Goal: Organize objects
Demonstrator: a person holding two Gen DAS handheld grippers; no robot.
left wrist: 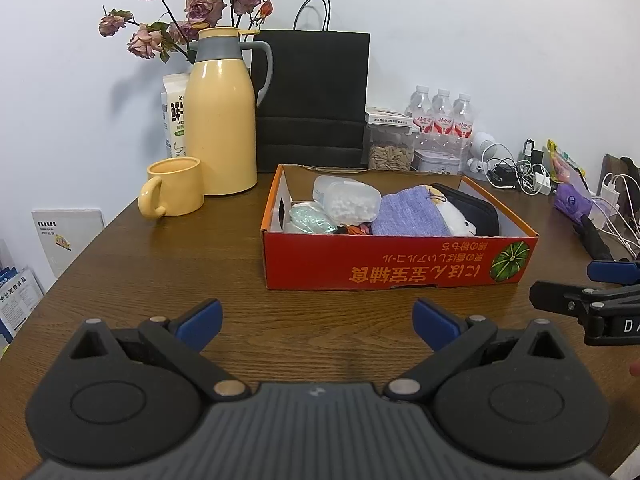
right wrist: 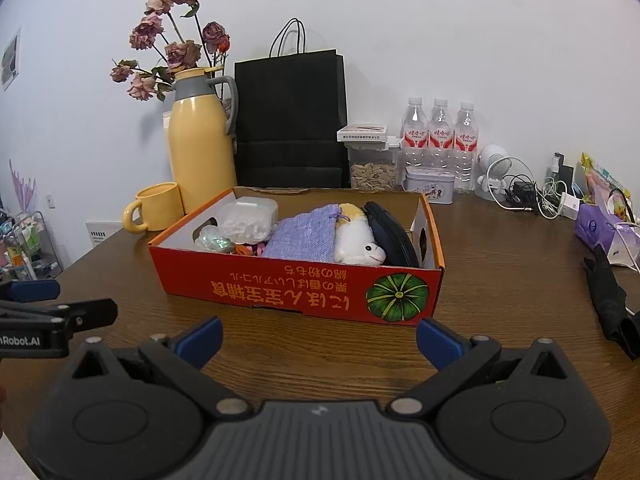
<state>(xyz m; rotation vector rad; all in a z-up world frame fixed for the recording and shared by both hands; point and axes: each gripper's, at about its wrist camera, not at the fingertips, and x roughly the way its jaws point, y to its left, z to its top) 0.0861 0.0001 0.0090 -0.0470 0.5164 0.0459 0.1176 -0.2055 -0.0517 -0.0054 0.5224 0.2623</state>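
Note:
A red cardboard box (left wrist: 376,270) (right wrist: 280,292) sits mid-table. Inside lie a clear plastic container of white bits (left wrist: 352,202) (right wrist: 248,218), a purple knitted pouch (left wrist: 412,216) (right wrist: 304,236), a white plush toy (left wrist: 456,218) (right wrist: 358,246), a black case (left wrist: 476,208) (right wrist: 394,232) and a pale green item (left wrist: 310,218) (right wrist: 214,242). My left gripper (left wrist: 318,324) stands open in front of the box, holding nothing. My right gripper (right wrist: 318,340) is also open and empty, just before the box's front wall. Each gripper shows at the edge of the other's view.
A yellow thermos (left wrist: 220,120) (right wrist: 198,148) and yellow mug (left wrist: 172,192) (right wrist: 156,208) stand back left, with a black paper bag (left wrist: 316,100) (right wrist: 290,120), water bottles (left wrist: 440,116) (right wrist: 440,132), a seed jar (right wrist: 372,170), tangled cables (right wrist: 536,194) and a folded black umbrella (right wrist: 612,300) right.

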